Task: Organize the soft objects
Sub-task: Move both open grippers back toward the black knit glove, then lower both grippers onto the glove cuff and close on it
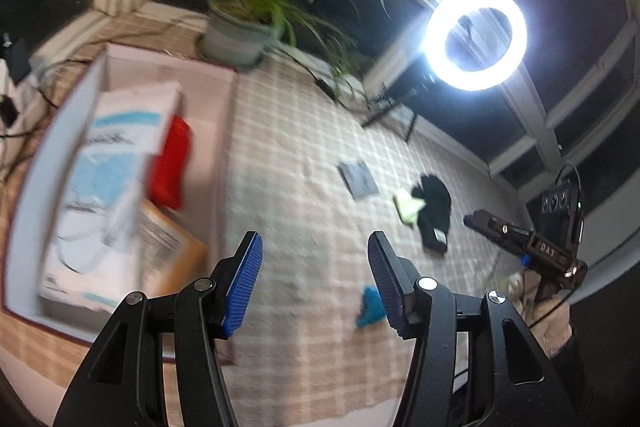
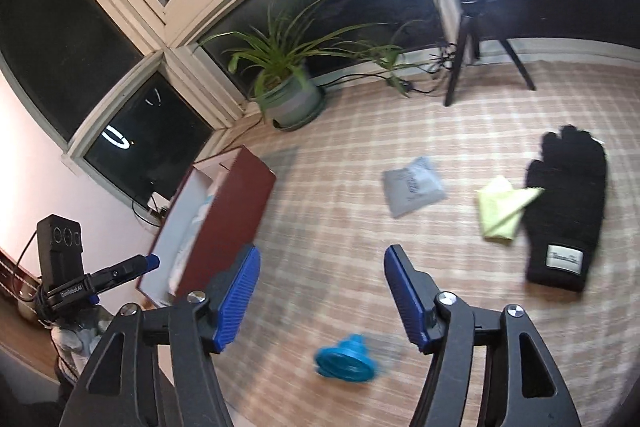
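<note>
Two empty tools (image 1: 316,281) (image 2: 322,295), one black glove (image 2: 564,207)

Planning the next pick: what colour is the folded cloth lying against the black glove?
Pale yellow-green. The folded cloth shows best in the right wrist view, beside the black glove.

Home sunroom: checked rug (image 2: 400,131), potted plant (image 2: 288,95), dark windows (image 2: 140,143).

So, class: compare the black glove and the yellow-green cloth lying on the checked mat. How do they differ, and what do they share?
The black glove is dark and clearly larger; the yellow-green cloth is pale and small. The glove lies spread flat with fingers showing and bears a white label; the cloth is folded and plain. Both are soft items lying side by side on the checked mat, outside the box.
</note>
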### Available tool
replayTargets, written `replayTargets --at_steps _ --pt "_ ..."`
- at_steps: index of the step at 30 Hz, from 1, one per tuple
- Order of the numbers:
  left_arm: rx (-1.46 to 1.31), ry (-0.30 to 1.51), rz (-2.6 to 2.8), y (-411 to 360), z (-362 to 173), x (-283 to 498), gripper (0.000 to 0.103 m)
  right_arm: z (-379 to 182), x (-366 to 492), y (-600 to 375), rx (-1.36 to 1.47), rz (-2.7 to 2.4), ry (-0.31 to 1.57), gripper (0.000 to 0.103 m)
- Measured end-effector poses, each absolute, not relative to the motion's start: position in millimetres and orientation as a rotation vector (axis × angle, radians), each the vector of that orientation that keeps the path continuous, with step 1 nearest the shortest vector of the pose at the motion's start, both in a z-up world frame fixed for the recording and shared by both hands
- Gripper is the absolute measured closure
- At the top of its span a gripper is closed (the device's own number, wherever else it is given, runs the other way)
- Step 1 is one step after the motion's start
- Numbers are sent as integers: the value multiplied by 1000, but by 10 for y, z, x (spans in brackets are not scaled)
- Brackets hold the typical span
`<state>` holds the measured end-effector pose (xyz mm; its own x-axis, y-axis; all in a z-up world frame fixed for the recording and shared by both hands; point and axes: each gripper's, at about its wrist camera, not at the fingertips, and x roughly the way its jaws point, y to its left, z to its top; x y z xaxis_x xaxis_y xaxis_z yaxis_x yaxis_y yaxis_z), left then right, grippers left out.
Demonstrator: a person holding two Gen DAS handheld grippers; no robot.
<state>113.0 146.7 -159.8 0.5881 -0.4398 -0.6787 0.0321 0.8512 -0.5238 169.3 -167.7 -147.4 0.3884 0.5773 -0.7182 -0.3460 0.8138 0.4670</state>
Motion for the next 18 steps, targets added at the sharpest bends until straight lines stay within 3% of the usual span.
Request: replayTargets --at_steps 18 --pt "-444 1042 -370 463 -1975 1001 49 -1821 1926 -2532 182 495 1114 40"
